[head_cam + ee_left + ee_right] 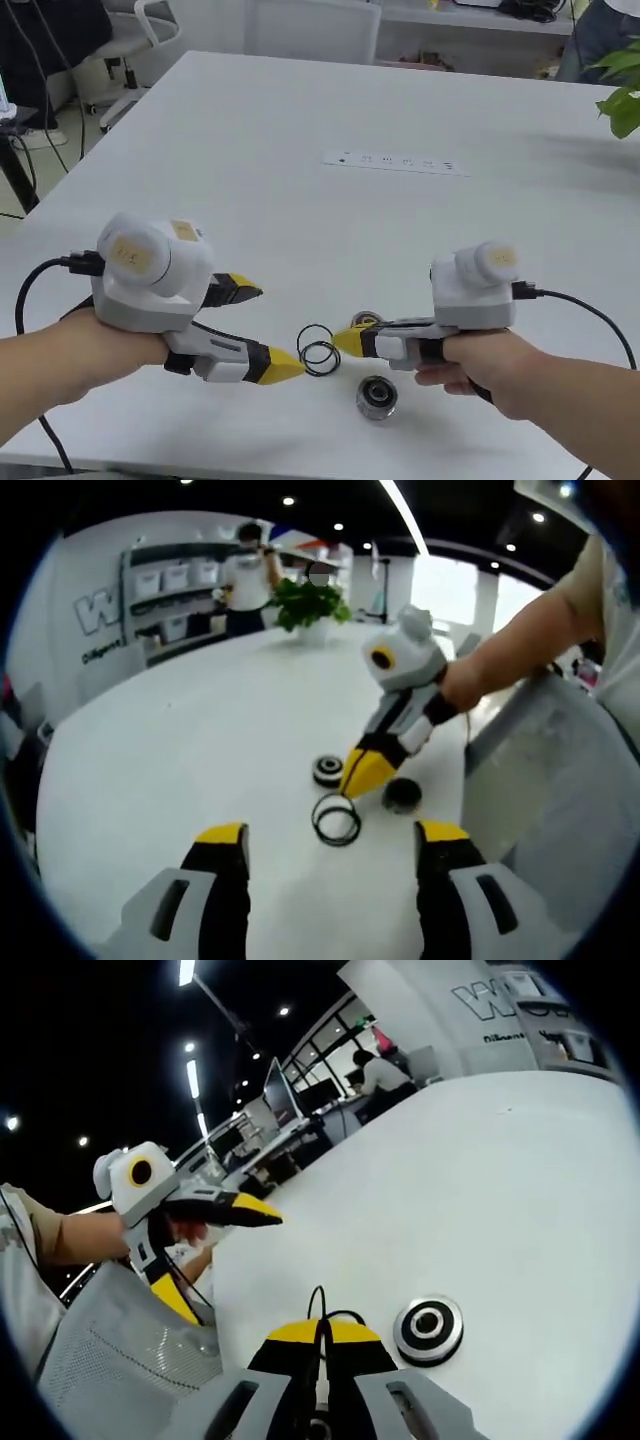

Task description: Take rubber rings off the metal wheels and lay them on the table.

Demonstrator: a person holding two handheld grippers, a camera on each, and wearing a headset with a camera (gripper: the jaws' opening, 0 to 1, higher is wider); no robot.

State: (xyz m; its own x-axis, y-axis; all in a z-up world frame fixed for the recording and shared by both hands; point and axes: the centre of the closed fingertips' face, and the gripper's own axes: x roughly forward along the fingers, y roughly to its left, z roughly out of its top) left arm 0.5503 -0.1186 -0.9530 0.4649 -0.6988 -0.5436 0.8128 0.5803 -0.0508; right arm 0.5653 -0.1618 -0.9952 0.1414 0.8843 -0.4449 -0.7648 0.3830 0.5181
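Tons of open table [250, 150] far and left
In my way: rubber rings [318, 350] and two metal wheels [377, 396] bunched near middle, plus a power strip [395, 162] farther out.

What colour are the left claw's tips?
Yellow tips, best seen in the left gripper view.

Two thin black rubber rings [318, 350], overlapping, lying flat, near metal wheel [376, 396] just right of them, far metal wheel [366, 320] just beyond.

White table [300, 140]; on it rubber rings [318, 352], near wheel [376, 396], far wheel [365, 319], socket strip [395, 162]
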